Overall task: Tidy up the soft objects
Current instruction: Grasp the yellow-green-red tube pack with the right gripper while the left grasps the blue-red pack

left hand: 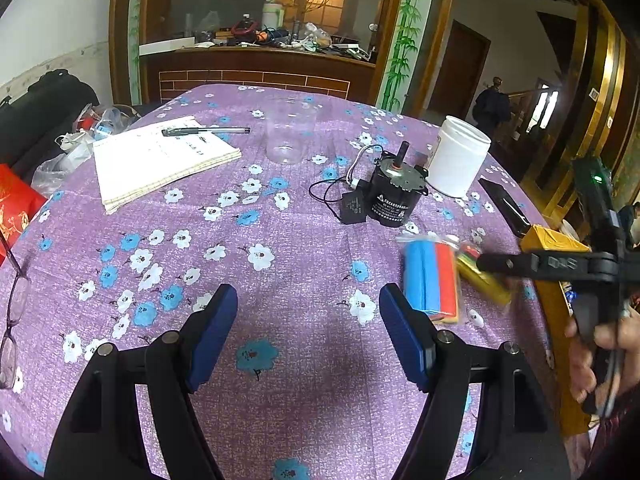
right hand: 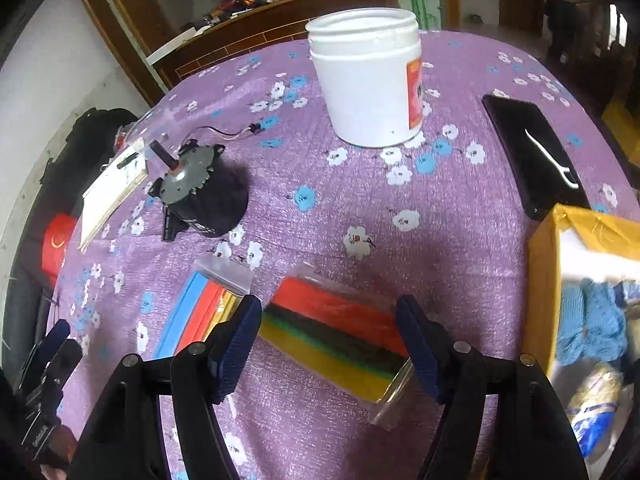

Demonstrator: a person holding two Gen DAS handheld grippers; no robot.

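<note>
- The right gripper (right hand: 328, 344) stands wide, its blue pads either side of the near pack (right hand: 340, 336) but not pressing on it; nothing is held.
- That pack, a clear bag of red, green, black and yellow foam strips, lies flat on the tablecloth (right hand: 360, 200), skewed across the gap between the jaws.
- A second pack (right hand: 200, 312) with blue, red and yellow strips lies just to its left, partly behind the left pad.
- The left gripper (left hand: 308, 332) hovers wide and empty over bare cloth, well short of both packs.
- Judgement: the foam looks light and squashy, and the film slippery; a grip across the pack's middle, on the foam rather than the loose bag end, seems safest.
- A yellow box (right hand: 548, 280) holding blue knitwear sits at the right, likely the destination.
</note>
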